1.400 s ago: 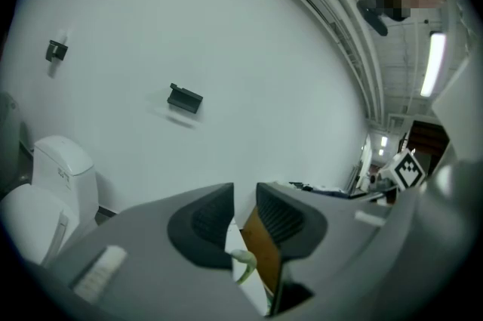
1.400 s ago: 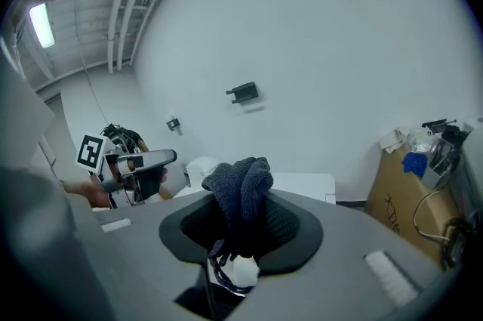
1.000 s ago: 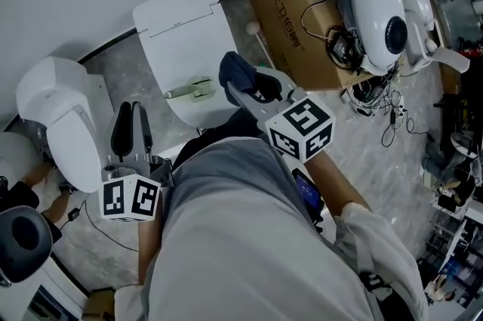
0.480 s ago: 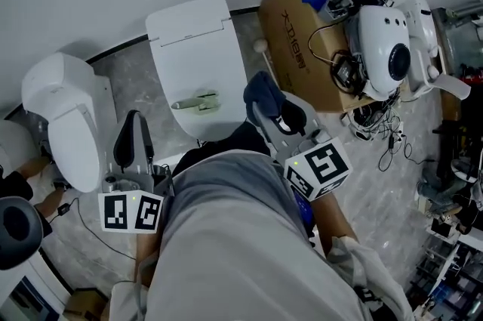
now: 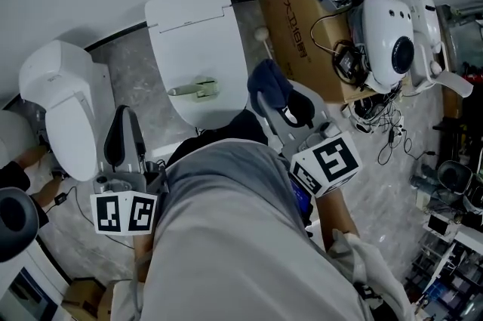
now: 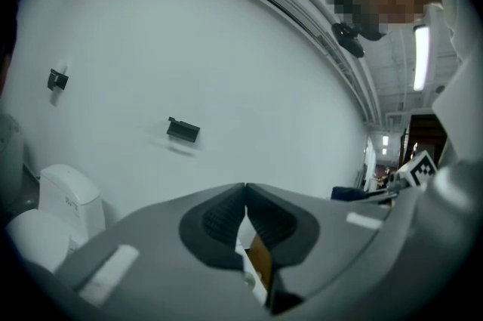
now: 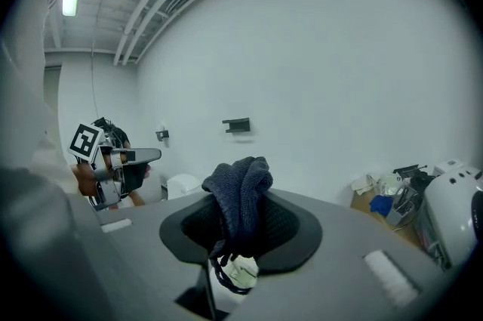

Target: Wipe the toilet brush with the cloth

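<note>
At the left, the left gripper (image 5: 126, 119) hangs over the floor (image 5: 139, 78) between two toilets, its jaws pressed together on nothing. To its right and farther off, what looks like the toilet brush (image 5: 193, 90) lies flat on the closed toilet lid (image 5: 198, 25), untouched. Right again, the right gripper (image 5: 276, 105) pinches the dark cloth (image 5: 266, 80), which bunches above its jaws. A good wipe likely needs the left jaws opened to pin the brush down, then the cloth's loose bulge dragged along it, not the hard jaw tips.
</note>
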